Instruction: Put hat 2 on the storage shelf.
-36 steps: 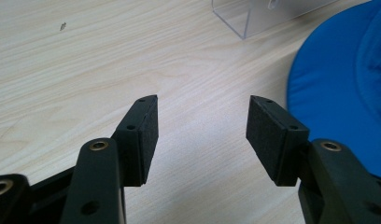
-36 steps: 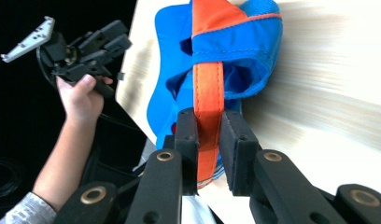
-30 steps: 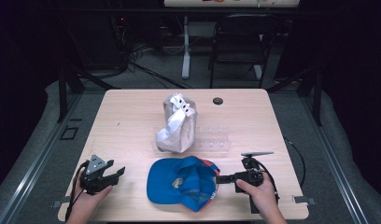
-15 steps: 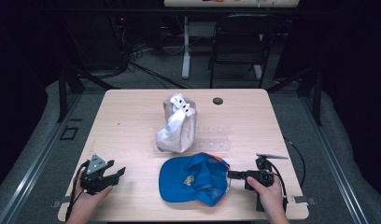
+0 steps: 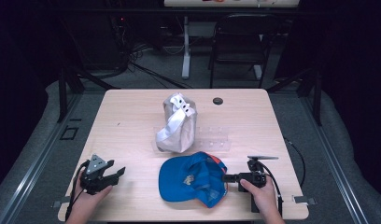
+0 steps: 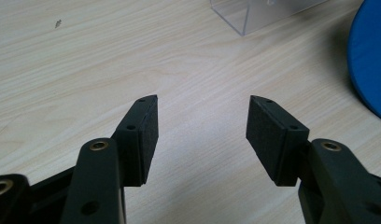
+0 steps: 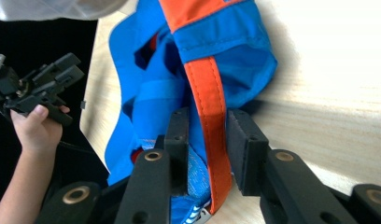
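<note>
A blue cap (image 5: 193, 179) with orange trim lies upside down on the wooden table (image 5: 132, 116), near the front edge. My right gripper (image 5: 226, 178) points left at the cap's right rim. In the right gripper view its jaws (image 7: 207, 121) straddle the cap's orange strap (image 7: 205, 79). They have just been opening, and the pads stand slightly off the strap. My left gripper (image 5: 119, 171) rests at the front left, held by a hand. It is open (image 6: 202, 116) over bare wood, with the cap's edge (image 6: 370, 60) off to its right.
A grey-white drawstring bag (image 5: 177, 123) stands upright mid-table. A clear plastic stand (image 5: 216, 137) sits just right of it and behind the cap, also seen from the left gripper (image 6: 254, 14). A small black disc (image 5: 218, 101) lies near the far edge.
The cap and my right gripper shifted to the right and sank a little toward the table. The right jaws have loosened around the strap. My left gripper has stayed put.
</note>
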Available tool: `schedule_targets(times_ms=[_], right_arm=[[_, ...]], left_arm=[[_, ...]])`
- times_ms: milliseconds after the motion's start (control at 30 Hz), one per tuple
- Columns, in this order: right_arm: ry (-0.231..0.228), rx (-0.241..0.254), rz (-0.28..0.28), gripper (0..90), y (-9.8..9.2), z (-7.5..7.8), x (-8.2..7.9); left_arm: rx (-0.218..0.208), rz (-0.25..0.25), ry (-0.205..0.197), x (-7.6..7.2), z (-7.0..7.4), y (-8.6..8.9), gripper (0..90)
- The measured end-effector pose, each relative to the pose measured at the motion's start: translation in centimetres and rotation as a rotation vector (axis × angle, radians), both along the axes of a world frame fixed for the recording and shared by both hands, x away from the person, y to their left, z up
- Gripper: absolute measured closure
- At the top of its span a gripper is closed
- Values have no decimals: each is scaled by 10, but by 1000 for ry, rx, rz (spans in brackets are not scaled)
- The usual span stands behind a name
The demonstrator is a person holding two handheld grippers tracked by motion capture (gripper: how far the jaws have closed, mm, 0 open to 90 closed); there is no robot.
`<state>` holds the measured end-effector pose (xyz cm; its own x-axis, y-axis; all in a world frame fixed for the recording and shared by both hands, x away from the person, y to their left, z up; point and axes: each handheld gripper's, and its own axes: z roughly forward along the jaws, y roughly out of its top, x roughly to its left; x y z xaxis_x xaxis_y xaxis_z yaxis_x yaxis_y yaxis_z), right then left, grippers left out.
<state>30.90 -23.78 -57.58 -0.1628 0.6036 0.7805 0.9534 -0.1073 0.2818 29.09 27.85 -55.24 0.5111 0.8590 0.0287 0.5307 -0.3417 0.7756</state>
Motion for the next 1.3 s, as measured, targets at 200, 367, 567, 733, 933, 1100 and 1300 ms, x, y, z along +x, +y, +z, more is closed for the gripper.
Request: schedule_targets(times_ms=[200,367,567,733,933,1100,1300], right_arm=[[37,-21,19,671,0,-7,1],[46,1,26,678,0,-6,0],[8,114,32,700,-3,4,-5],[-13,113,21,742,-3,11,-7],[-27,71,-9,775,-6,21,-6],[-19,-1,-13,776,-3,33,-5],[-14,-52,-13,776,0,53,-2]], left_arm=[[3,-3,2,0,1,1,445],[3,-4,1,0,1,1,445],[6,-5,2,0,1,1,445],[5,-3,-1,0,0,0,445],[6,-2,-1,0,0,0,445],[8,1,1,-1,0,-1,445],[14,-6,3,-1,0,-1,445]])
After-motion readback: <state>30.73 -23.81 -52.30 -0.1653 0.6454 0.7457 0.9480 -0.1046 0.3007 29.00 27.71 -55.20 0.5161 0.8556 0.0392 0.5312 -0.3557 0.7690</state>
